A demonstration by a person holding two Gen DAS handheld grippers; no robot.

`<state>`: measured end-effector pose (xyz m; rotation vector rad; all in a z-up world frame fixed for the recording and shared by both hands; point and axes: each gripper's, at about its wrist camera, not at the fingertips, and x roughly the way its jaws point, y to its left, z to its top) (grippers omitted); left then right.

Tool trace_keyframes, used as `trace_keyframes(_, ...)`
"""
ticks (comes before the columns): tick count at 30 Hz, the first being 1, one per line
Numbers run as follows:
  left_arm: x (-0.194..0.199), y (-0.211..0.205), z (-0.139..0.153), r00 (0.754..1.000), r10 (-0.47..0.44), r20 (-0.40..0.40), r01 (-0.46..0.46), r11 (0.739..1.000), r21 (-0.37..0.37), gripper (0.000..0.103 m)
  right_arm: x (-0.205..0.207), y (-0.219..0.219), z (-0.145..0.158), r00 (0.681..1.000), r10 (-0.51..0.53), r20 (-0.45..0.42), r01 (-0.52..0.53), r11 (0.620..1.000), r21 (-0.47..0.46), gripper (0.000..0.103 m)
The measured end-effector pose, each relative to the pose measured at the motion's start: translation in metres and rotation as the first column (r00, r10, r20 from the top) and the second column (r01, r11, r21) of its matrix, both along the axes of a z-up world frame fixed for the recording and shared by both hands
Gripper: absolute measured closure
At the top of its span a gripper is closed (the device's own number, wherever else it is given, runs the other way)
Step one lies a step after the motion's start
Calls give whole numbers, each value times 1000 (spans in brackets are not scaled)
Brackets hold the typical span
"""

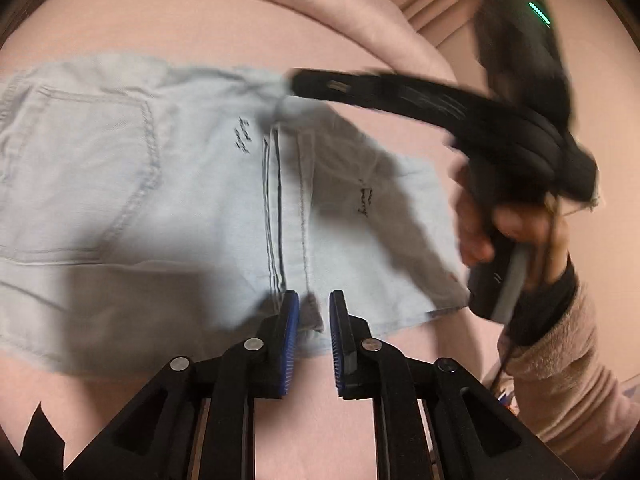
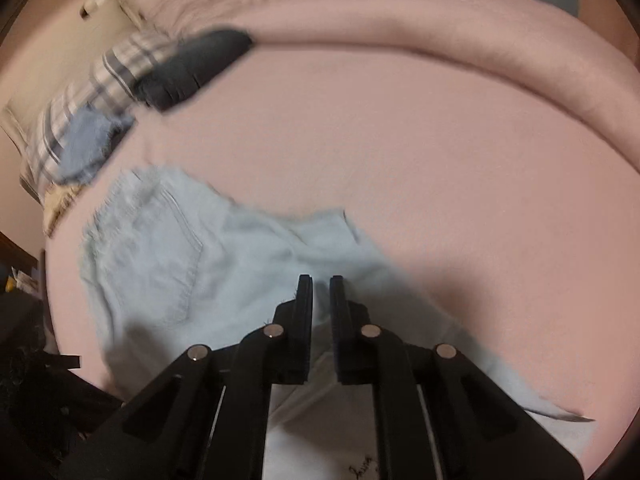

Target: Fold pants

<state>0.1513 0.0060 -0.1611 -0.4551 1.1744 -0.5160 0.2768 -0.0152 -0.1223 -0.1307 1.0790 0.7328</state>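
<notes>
Pink bedding [image 2: 420, 152] covers a bed, on which pale denim pants [image 1: 132, 184] are spread flat, back pocket up. A rolled pink blanket edges the far side. Striped, dark and blue clothes [image 2: 120, 92] are piled near one corner. The left gripper [image 1: 314, 314] is seen narrowly parted over a fold at the hem. The right gripper [image 2: 321, 296] is held nearly closed with cloth between its pads.

One pair of pale denim pants [image 1: 168, 184], two tongs [image 1: 314, 320] [image 2: 321, 312], one pink sheet [image 2: 400, 140]
</notes>
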Motion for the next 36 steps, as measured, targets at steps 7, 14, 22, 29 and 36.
trace_keyframes(7, 11, -17, -3, 999, 4, 34, -3, 1000, -30, 78, -49, -35, 24, 998, 11, 58, -8, 999, -52, 94)
trace_keyframes(14, 25, -46, -23, 1000, -20, -15, 20, 1000, 15, 78, -42, 5, -30, 989, 146, 41, -133, 965, -225, 97)
trace_keyframes(22, 4, -13, -16, 999, -41, 3, 41, 999, 16, 78, -32, -19, -9, 998, 66, 9, -65, 995, -81, 95)
trace_keyframes(29, -14, 7, -3, 997, 54, 56, -59, 994, 91, 75, -93, -53, 16, 998, 50, 41, -48, 998, -36, 90)
trace_keyframes(36, -50, 38, 30, 950, 225, 217, -271, 939, 211, 20, -120, -44, -13, 999, 35, 21, -33, 993, -117, 74)
